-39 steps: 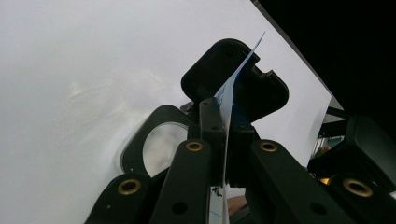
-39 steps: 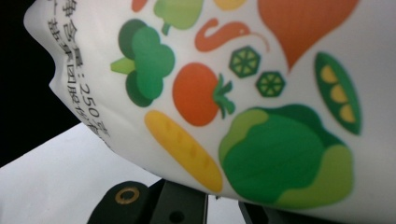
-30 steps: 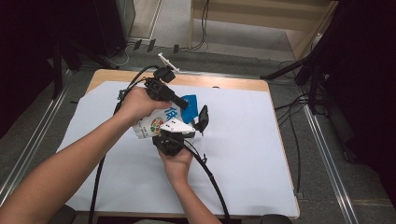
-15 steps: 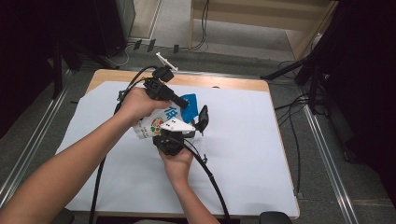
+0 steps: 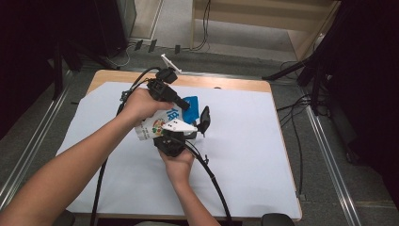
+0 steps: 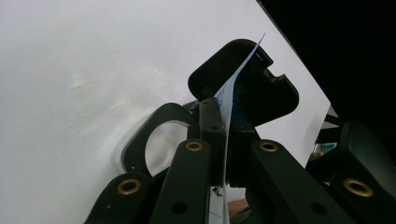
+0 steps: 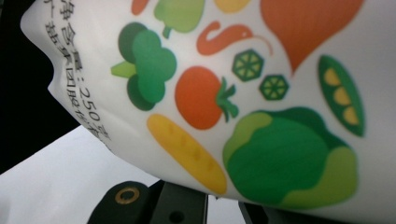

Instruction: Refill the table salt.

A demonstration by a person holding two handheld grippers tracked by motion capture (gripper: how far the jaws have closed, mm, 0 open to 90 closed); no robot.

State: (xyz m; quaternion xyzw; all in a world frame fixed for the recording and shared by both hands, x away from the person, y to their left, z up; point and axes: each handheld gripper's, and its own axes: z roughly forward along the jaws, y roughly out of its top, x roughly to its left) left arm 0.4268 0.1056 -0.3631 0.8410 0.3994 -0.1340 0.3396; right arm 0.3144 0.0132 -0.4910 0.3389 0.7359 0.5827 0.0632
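Observation:
A white plastic bag (image 5: 154, 126) printed with vegetables, blue at its top end, is held up over the middle of the table between both hands. My left gripper (image 5: 186, 105) comes in from the upper left and is shut on the bag's thin blue-and-white edge (image 6: 227, 98). My right gripper (image 5: 203, 120) rises from below, its black pads closed on the same edge just beyond the left one's. In the right gripper view the bag's printed side (image 7: 243, 93) drapes over the jaws and hides their tips.
The table (image 5: 254, 165) is covered with a white sheet, with a wooden strip (image 5: 226, 83) bare at the far edge. Black cables (image 5: 214, 181) trail from both grippers toward the near edge. Dark stands and floor rails flank the table.

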